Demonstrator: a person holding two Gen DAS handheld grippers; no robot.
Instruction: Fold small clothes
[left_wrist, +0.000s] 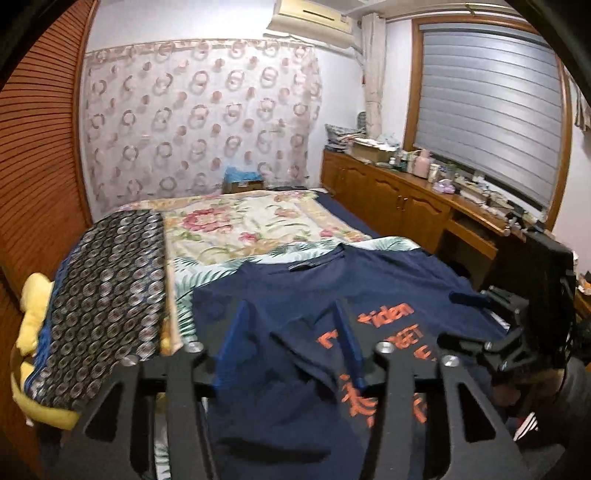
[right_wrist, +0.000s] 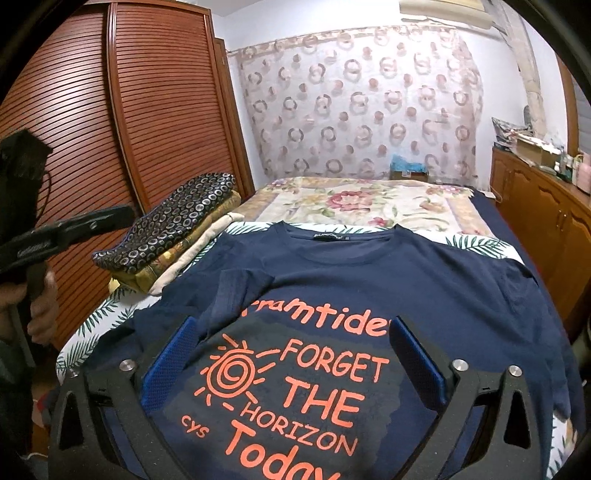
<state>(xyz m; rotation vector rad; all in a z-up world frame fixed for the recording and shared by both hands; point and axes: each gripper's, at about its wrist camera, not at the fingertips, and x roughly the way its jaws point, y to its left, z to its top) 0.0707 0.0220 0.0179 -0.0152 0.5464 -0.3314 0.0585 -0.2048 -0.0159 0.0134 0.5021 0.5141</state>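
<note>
A navy T-shirt (right_wrist: 369, 273) with orange print lies face up on the bed, collar pointing away; its left sleeve (right_wrist: 232, 291) is folded in over the chest. It also shows in the left wrist view (left_wrist: 332, 288). My right gripper (right_wrist: 291, 332) is open above the printed chest, blue pads wide apart, holding nothing. My left gripper (left_wrist: 290, 314) is open above the shirt's left part, empty. The right gripper's body (left_wrist: 517, 317) shows at the right of the left wrist view; the left gripper's body (right_wrist: 55, 236) shows at the left of the right wrist view.
A stack of folded fabrics topped by a dark ring-patterned cloth (right_wrist: 173, 221) lies on the bed's left side, beside a louvered wooden wardrobe (right_wrist: 110, 129). A floral blanket (left_wrist: 251, 221) covers the far bed. Wooden cabinets (left_wrist: 406, 199) with clutter run along the right wall.
</note>
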